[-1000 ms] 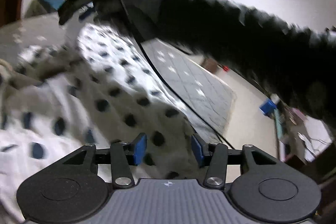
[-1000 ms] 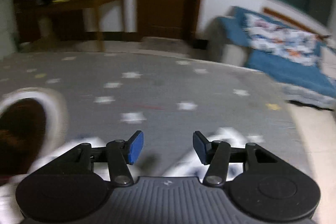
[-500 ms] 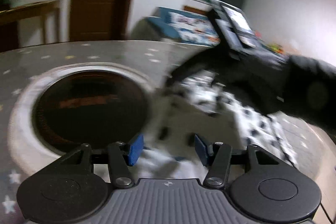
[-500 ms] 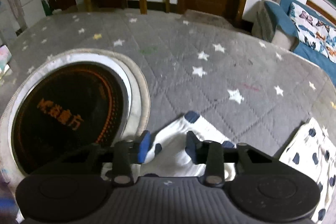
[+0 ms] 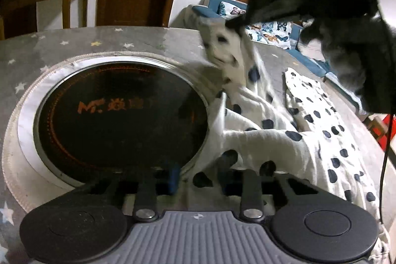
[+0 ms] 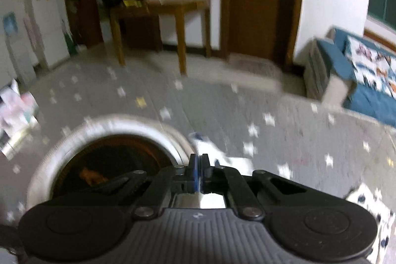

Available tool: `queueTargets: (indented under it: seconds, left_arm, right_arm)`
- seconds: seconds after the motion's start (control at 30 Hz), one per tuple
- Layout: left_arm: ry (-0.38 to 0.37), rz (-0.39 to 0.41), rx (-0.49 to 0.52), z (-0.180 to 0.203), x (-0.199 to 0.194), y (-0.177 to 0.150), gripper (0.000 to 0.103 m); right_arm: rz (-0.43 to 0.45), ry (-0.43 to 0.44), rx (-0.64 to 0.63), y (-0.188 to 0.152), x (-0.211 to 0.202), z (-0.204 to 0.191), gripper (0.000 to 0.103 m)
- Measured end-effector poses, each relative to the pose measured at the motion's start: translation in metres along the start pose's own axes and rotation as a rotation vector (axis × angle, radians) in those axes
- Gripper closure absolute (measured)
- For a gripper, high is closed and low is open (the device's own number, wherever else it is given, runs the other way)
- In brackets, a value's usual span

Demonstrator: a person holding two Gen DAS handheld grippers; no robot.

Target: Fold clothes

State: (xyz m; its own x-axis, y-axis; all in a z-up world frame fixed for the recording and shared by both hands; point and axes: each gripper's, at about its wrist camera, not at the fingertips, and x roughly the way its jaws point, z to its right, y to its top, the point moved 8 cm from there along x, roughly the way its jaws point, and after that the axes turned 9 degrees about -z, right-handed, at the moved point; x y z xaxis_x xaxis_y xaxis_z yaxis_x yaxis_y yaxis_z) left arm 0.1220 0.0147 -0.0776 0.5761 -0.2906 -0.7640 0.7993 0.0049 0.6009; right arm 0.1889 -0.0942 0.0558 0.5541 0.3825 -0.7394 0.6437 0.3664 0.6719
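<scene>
Left wrist view: right gripper jaws clenched on spotted garment, lifting it beside round burner; left gripper jaws closing around hem. Next: carry fold over.

Each view looked forward and downward from just behind its own gripper's fingers. The left wrist view sat close over the round dark heater plate, facing across the star-patterned grey cover toward the door. The right wrist view, blurred, seemed to sit a little higher. Both shared the plate, the polka-dot garment and the wooden table.
</scene>
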Motion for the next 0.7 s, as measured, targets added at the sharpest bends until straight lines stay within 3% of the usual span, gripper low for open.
queueTargets:
  seconds: [0.07,0.13,0.37,0.47,0.6,0.7]
  left_arm:
    - [0.007,0.007,-0.012,-0.004,-0.004,0.000,0.091]
    - [0.018,0.016,-0.030,-0.010,-0.009,-0.001,0.094]
    - [0.060,0.037,-0.088,-0.025,-0.020,-0.004,0.097]
    - [0.068,0.046,-0.094,-0.028,-0.024,-0.003,0.096]
    - [0.046,0.044,-0.091,-0.027,-0.024,0.001,0.096]
    - [0.018,0.044,-0.072,-0.020,-0.024,0.004,0.095]
  right_arm:
    - [0.057,0.000,0.012,0.007,-0.014,0.006,0.101]
    - [0.093,-0.033,0.033,0.009,-0.023,0.019,0.101]
    - [-0.062,-0.294,0.137,-0.026,0.009,0.098,0.094]
    - [-0.103,-0.234,0.147,-0.036,0.017,0.094,0.093]
    - [-0.147,-0.080,0.060,-0.040,0.032,0.048,0.084]
    - [-0.210,-0.019,0.016,-0.046,0.051,0.023,0.083]
